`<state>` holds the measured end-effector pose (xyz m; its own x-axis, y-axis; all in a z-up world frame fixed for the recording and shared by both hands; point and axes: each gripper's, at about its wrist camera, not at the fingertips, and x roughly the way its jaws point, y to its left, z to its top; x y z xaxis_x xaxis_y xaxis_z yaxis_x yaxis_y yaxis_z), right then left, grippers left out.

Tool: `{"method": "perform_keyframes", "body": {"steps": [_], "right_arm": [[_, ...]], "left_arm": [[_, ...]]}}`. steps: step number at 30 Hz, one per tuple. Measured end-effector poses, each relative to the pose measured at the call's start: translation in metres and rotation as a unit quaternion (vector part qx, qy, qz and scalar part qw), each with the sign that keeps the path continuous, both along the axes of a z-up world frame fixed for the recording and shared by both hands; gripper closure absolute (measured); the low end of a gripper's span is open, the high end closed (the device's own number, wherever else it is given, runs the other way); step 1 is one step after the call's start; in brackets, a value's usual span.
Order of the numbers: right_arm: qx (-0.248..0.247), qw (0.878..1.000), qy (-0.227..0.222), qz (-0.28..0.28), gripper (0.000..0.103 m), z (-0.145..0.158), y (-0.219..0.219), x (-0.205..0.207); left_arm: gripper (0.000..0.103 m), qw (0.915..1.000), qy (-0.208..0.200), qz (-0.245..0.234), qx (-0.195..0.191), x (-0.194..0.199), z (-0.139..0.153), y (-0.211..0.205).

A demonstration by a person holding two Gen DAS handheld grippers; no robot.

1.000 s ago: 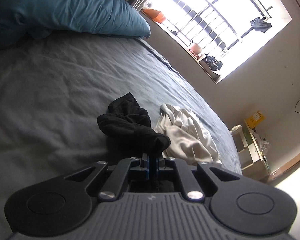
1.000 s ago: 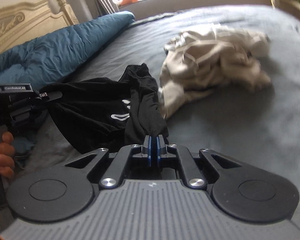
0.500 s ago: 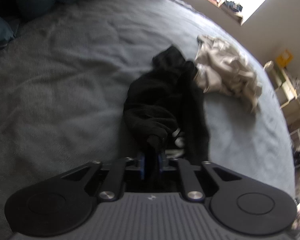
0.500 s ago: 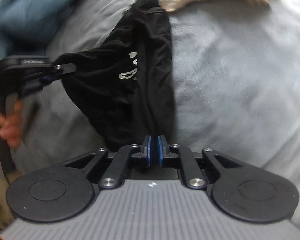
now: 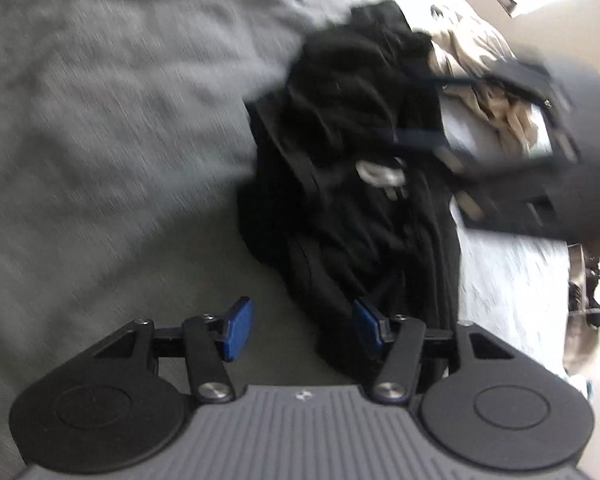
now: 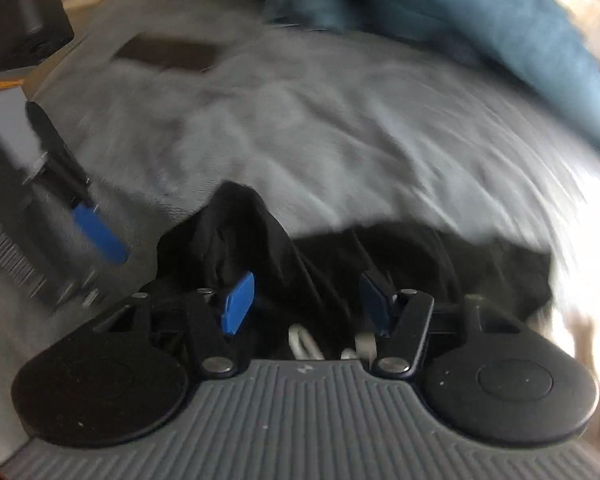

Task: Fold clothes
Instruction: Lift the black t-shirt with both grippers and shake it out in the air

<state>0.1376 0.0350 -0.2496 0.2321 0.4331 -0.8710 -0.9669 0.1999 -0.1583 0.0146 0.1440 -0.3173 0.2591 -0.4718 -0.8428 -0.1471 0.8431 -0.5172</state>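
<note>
So the black garment [image 5: 360, 184] is lying in a rumpled strip on the grey bed [image 5: 100, 140], and that strip is what everything hinges on. Its long axis runs from right at the left gripper [image 5: 302, 330] away toward the beige pile of clothes [image 5: 496, 92] at the garment's far end.

Left gripper: jaws are opening and stand fairly wide. The near end of the garment lies by the pad on the beige-pile side, and the other pad sits over bare sheet, so nothing is pinched there.

Right gripper [image 6: 306, 300]: jaws also opening, wide apart. A peak of black fabric pokes up between them with the white print just below, but the pads don't look pressed on it, so I'd call it let go. In the left wrist view this gripper is a blurry dark shape beside the garment's middle to far end.

My read: the garment is down but bunched, nowhere near flat. The left hand is nearer the garment's near end and the right nearer the print and far end, so each would likely re-grab its own end and pull along that long axis to spread it out. Both views are pretty smeared, so edges and corners of the garment are hard to pick out.
</note>
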Motion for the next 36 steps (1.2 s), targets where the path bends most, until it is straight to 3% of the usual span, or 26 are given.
{"method": "perform_keyframes", "body": {"steps": [3,7,13,14,16,17,18,21,23,25,26,28,29,30,36], "right_arm": [[-0.041,0.994,0.019,0.103,0.04,-0.014,0.033,0.01],[-0.09,0.974,0.034,0.207,0.038,-0.035,0.066,0.02],[-0.147,0.956,0.119,0.224,0.04,-0.067,0.092,0.032],[-0.156,0.954,0.128,0.221,0.046,-0.073,0.093,0.032],[-0.138,0.96,0.121,0.209,0.071,-0.07,0.083,0.028],[-0.127,0.964,0.12,0.199,0.087,-0.068,0.077,0.027],[-0.111,0.971,0.119,0.178,0.092,-0.064,0.069,0.027],[-0.04,0.988,0.112,0.099,0.095,-0.041,0.041,0.028],[0.037,0.991,0.128,0.006,0.095,-0.016,0.015,0.037],[0.116,0.979,0.145,-0.083,0.095,0.01,-0.017,0.043],[0.15,0.97,0.149,-0.122,0.095,0.022,-0.034,0.042],[0.204,0.95,0.148,-0.186,0.095,0.043,-0.068,0.038],[0.227,0.939,0.146,-0.212,0.095,0.052,-0.084,0.034],[0.247,0.928,0.143,-0.238,0.095,0.061,-0.1,0.029],[0.316,0.878,0.114,-0.34,0.095,0.092,-0.182,0.001]], "left_arm": [[0.047,0.9997,0.012,0.0,-0.021,-0.006,-0.008,-0.006],[0.047,0.9991,0.024,0.007,-0.033,-0.011,-0.017,-0.01],[0.049,0.9985,0.029,0.028,-0.036,-0.013,-0.024,-0.012],[0.049,0.9983,0.029,0.034,-0.038,-0.013,-0.025,-0.012],[0.049,0.9977,0.032,0.044,-0.042,-0.014,-0.027,-0.011],[0.049,0.9975,0.031,0.046,-0.043,-0.014,-0.027,-0.011],[0.049,0.9975,0.03,0.047,-0.044,-0.014,-0.026,-0.011],[0.049,0.9976,0.025,0.049,-0.042,-0.014,-0.023,-0.012],[0.049,0.9978,0.02,0.05,-0.039,-0.014,-0.022,-0.013],[0.056,0.9984,0.01,0.048,-0.03,-0.014,-0.019,-0.015],[0.066,0.9986,0.001,0.046,-0.025,-0.014,-0.017,-0.017],[0.076,0.9988,-0.014,0.044,-0.019,-0.013,-0.011,-0.019],[0.089,0.9987,-0.023,0.043,-0.016,-0.012,-0.007,-0.02],[0.093,0.9985,-0.033,0.042,-0.014,-0.011,-0.002,-0.022],[0.096,0.9944,-0.094,0.02,0.044,-0.009,0.062,-0.03]]}}
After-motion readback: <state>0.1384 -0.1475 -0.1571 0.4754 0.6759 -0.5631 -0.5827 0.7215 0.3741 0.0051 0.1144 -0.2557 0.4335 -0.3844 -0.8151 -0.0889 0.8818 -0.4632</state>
